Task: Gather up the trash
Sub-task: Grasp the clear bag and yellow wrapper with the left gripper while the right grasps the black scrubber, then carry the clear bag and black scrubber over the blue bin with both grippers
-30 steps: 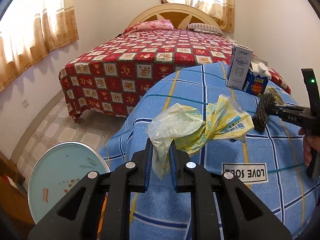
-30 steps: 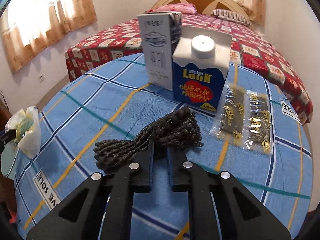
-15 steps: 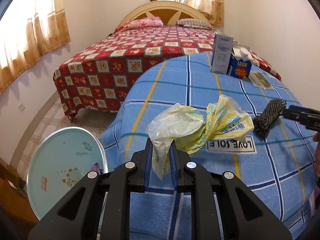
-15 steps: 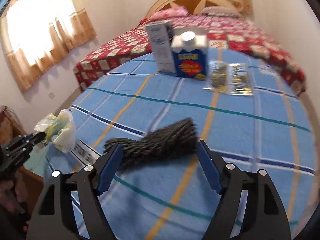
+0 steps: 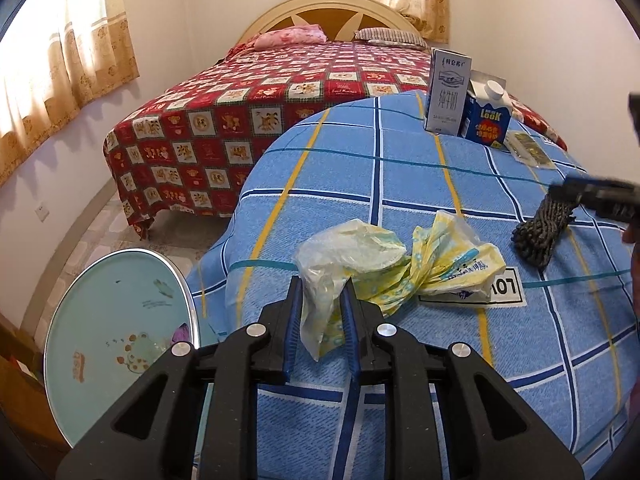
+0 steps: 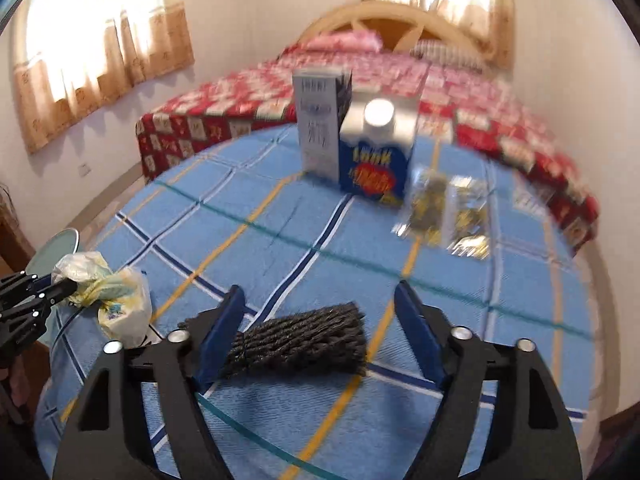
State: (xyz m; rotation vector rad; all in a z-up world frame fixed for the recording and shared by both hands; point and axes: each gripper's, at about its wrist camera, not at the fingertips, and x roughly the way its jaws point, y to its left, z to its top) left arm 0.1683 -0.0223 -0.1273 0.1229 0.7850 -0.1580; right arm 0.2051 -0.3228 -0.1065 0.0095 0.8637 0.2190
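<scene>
My left gripper is shut on a crumpled yellow-white plastic bag near the front left edge of the blue plaid table. The bag also shows in the right wrist view. My right gripper is open, and a dark bundle of cord lies on the cloth between its fingers. The bundle also shows in the left wrist view. A white milk carton, a blue LOOK carton and two clear snack wrappers stand at the table's far side.
A round bin with a pale green lid stands on the floor left of the table. A bed with a red patterned cover lies behind the table. Wooden furniture is at the far left.
My right gripper opened and let the cord bundle down onto the cloth. My left gripper, still holding the bag, drew back toward the table's front left edge, nearer the bin.
</scene>
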